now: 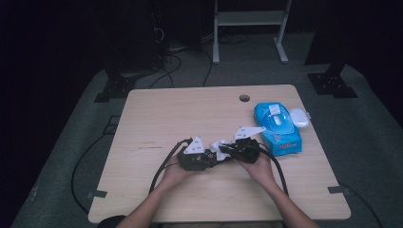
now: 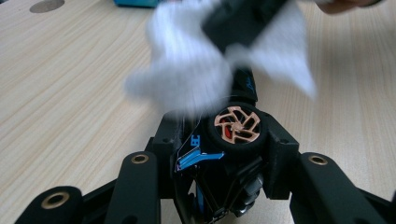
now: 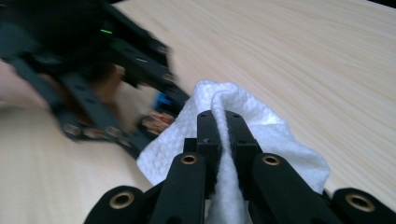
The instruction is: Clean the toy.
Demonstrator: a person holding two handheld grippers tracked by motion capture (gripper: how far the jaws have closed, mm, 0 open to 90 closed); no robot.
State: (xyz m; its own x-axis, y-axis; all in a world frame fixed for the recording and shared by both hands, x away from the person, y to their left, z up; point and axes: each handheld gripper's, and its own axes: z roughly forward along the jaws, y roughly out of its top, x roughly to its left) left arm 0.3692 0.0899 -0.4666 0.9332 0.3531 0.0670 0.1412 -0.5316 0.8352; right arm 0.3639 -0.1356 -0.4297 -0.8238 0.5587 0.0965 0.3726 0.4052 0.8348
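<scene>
Light wooden desk (image 1: 166, 109) with a round cable hole (image 1: 244, 98) near its far edge, standing on grey floor; a white frame (image 1: 249, 19) stands beyond it. Toward the desk's right side lies a blue pack of wet wipes (image 1: 280, 130), its white lid (image 1: 299, 117) flipped open to the right. Near the front middle of the desk, the person's two hands bring the grippers tip to tip. Left gripper (image 1: 209, 159): clenched on a small toy car (image 2: 236, 128), black-bodied with a copper-spoked wheel and blue trim, held between the black jaws just above the desk. Right gripper (image 3: 222, 123): jaws pressed together, grasping a fold of white wipe (image 3: 261, 135), whose textured cloth bulges out on both sides of the jaws. The wipe sits between the two grippers, touching the toy car's upper end; in the left gripper view it is blurred, so the exact spot of contact cannot be made out
</scene>
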